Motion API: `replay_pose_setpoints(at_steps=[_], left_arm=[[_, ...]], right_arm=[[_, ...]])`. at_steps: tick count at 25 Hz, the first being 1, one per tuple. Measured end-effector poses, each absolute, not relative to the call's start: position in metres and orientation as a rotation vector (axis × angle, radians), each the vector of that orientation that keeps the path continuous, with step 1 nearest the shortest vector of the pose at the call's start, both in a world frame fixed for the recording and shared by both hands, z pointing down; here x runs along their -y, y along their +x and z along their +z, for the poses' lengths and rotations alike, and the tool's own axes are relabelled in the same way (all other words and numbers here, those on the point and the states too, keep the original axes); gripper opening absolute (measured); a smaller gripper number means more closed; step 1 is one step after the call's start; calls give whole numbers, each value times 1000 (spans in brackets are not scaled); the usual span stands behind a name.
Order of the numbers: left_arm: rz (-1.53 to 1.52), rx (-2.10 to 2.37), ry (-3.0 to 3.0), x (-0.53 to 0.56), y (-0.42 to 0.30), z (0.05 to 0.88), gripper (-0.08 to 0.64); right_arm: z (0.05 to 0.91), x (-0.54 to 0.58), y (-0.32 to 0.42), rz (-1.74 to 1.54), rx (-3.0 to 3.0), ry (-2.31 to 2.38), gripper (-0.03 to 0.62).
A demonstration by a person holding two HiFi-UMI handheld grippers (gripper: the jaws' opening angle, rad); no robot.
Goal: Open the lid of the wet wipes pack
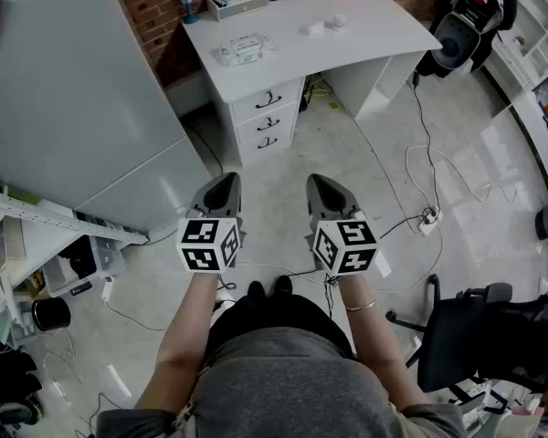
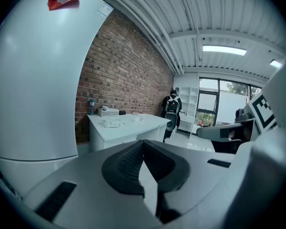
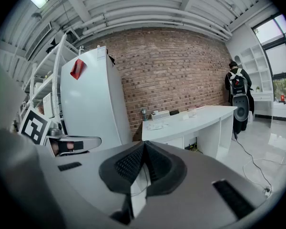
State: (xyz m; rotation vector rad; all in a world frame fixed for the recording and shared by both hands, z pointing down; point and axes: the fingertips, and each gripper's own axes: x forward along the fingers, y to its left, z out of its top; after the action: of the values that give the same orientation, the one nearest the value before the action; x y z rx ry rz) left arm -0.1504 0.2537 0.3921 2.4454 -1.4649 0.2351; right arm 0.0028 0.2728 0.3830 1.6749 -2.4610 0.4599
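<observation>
My left gripper (image 1: 222, 190) and right gripper (image 1: 324, 190) are both pressed together, empty, well short of the wet wipes pack (image 1: 244, 48) on the white desk (image 1: 374, 26). Risk: floor cables (image 1: 420, 130) snag my approach (pack may also slide when flicked).

You wear a grey short-sleeved top (image 1: 292, 386), black trousers (image 1: 274, 316) and black shoes (image 1: 268, 289). A thin pale bracelet (image 1: 363, 306) circles your right wrist. Your grey plastic left tongs (image 1: 226, 182) and grey plastic right tongs (image 1: 318, 184) each taper to a point. Both are lined with black ribbed pads (image 2: 126, 165). Each carries a white cube with black square markers (image 1: 208, 245) at the rear.
</observation>
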Motion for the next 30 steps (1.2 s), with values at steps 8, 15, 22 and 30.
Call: replay_pose_setpoints(at_steps=[8,15,22,30], left_arm=[[203,1489,2439,-252,-146,388,24],[218,1516,2439,-258,-141,387,26],[219,1531,2420,-261,-130,386,60],[227,1537,2391,-259,-126,389,106]], right_arm=[[386,-274,12,450,2459,1665,6],[387,-275,19,447,2453,1670,8],[388,-275,34,474,2459,1664,66],[395,-271,33,518,2475,1622,109]])
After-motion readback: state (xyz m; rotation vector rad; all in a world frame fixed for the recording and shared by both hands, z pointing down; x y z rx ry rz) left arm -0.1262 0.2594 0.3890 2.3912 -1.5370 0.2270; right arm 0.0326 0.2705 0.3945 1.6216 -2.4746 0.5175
